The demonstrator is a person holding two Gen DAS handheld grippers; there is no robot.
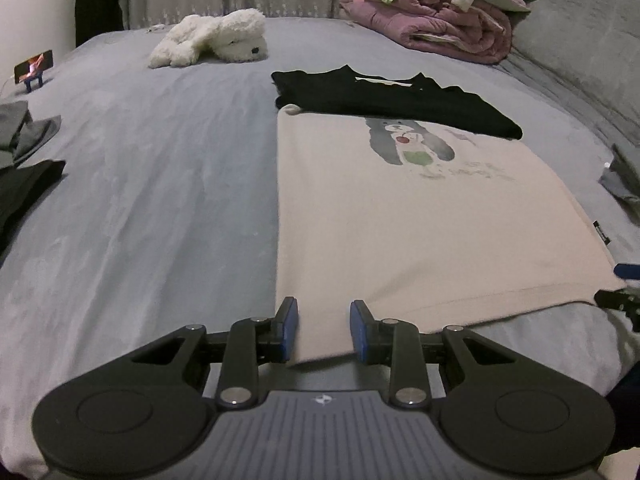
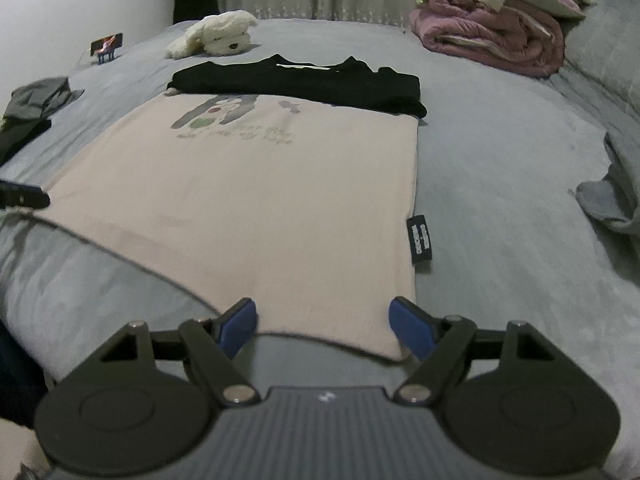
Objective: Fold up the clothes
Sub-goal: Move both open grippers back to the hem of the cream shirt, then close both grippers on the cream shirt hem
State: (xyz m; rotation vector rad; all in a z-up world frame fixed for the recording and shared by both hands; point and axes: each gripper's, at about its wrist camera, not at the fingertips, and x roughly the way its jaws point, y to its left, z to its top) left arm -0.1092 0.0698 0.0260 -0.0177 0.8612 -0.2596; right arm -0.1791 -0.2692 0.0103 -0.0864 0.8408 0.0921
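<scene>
My left gripper (image 1: 324,330) has its 2 blue pads (image 1: 291,326) a little apart, with the near-left hem corner of the beige T-shirt (image 1: 400,220) lying in the gap; neither pad presses the cloth, so I call these fingers apart and gripping nothing. My right gripper (image 2: 323,330) stands with its 2 pads (image 2: 408,326) spread wide over the near-right hem corner of the same shirt, the cloth passing between and under them with a gap on each side, so nothing is clamped there either.

The beige T-shirt is my landmark. It lies flat, print side up, on the grey bedsheet (image 1: 160,200), its hem toward me and both long sides folded in to straight edges. A cartoon print (image 2: 224,114) with a line of blurred lettering sits near its far end, and a small black label (image 2: 420,242) sticks out from its right edge. A folded black garment (image 1: 392,98) lies across its far end, overlapping it. Beyond the shirt to the left rests a white plush dog (image 1: 212,38); beyond it to the right is a rolled mauve quilt (image 1: 440,20) with green-patterned fabric on top. Well left of the shirt lie dark and grey clothes (image 1: 24,152) and a small stand holding a phone (image 1: 34,68). Right of it, crumpled grey fabric (image 2: 616,184) lies on the sheet.
</scene>
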